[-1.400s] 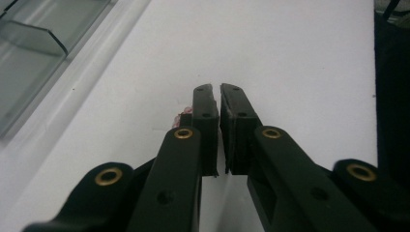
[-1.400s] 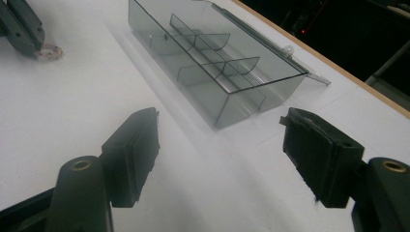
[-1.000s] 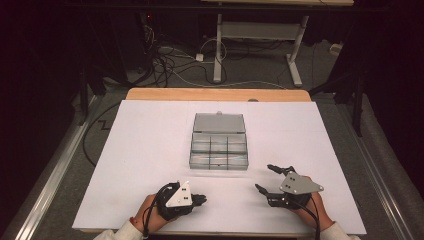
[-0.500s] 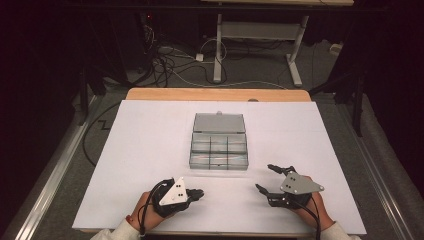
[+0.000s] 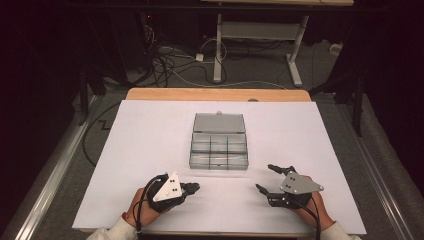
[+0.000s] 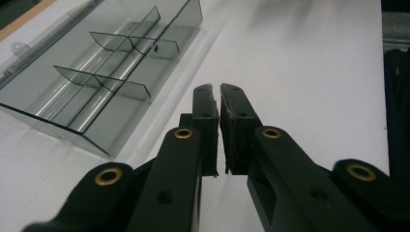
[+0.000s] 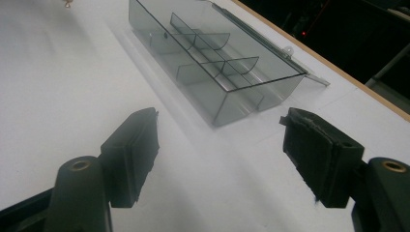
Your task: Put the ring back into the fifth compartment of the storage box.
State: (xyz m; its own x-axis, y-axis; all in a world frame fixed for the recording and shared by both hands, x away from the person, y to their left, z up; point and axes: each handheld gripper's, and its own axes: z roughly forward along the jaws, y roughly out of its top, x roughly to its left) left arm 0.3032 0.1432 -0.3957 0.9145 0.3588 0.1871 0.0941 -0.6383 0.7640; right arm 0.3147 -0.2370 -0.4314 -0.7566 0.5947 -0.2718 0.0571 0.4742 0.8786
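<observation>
A clear grey plastic box (image 5: 219, 150) with several divided compartments sits at the middle of the white table, its lid (image 5: 219, 122) folded open at the far side. My left gripper (image 5: 195, 188) rests near the front edge, left of the box, pointing right, jaws shut with nothing between them. In the left gripper view the shut gripper (image 6: 217, 89) points past the box (image 6: 96, 72). My right gripper (image 5: 264, 177) lies at the front right, jaws open and empty. In the right gripper view the box (image 7: 217, 53) stands beyond the open gripper (image 7: 220, 126).
The white sheet (image 5: 150, 140) covers the table, with a wooden strip (image 5: 215, 94) along the far edge. A tiny object (image 7: 67, 4) lies far off on the sheet. Cables (image 5: 165, 60) and desk legs (image 5: 217, 45) are on the floor beyond.
The left hand and its gripper have drifted slightly to the left. The right gripper and the box have stayed put.
</observation>
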